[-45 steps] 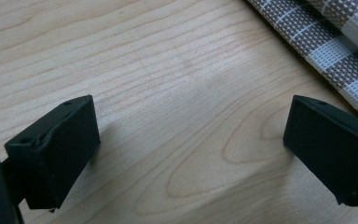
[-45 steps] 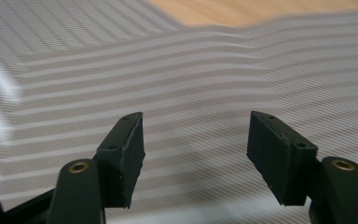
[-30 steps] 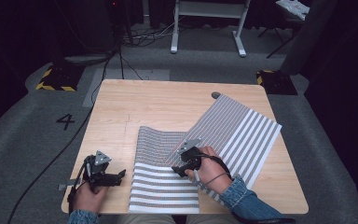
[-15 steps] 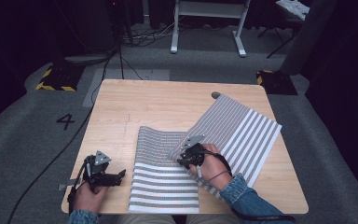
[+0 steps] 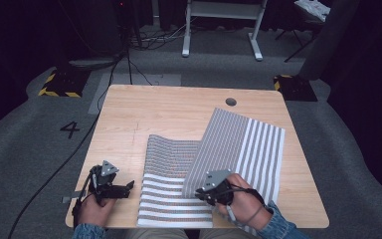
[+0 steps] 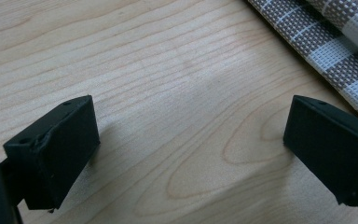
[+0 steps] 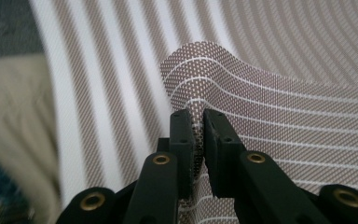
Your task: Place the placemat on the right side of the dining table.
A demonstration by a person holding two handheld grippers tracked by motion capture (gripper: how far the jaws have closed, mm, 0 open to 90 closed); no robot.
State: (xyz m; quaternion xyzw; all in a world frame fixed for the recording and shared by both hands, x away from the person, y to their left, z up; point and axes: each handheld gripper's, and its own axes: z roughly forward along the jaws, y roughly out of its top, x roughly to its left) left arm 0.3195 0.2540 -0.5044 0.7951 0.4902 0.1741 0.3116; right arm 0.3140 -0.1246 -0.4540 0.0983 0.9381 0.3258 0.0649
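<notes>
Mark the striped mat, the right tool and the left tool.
striped mat [image 5: 258,144]: high view, flat right half.
right tool [image 7: 199,128]: right gripper view, between its tips, pinching a mat fold.
left tool [image 6: 191,140]: left gripper view, gap between tips.

One wooden table [image 5: 179,112] carries one striped mat [image 5: 258,144]. Two grippers are at the table's near edge: the left gripper [image 5: 129,186] beside the mat and the right gripper [image 5: 199,191] on it. One round hole [image 5: 231,101] sits near the table's far edge. Beyond the table lie two yellow-and-black striped blocks [image 5: 59,84] and one white stand [image 5: 221,25].
</notes>
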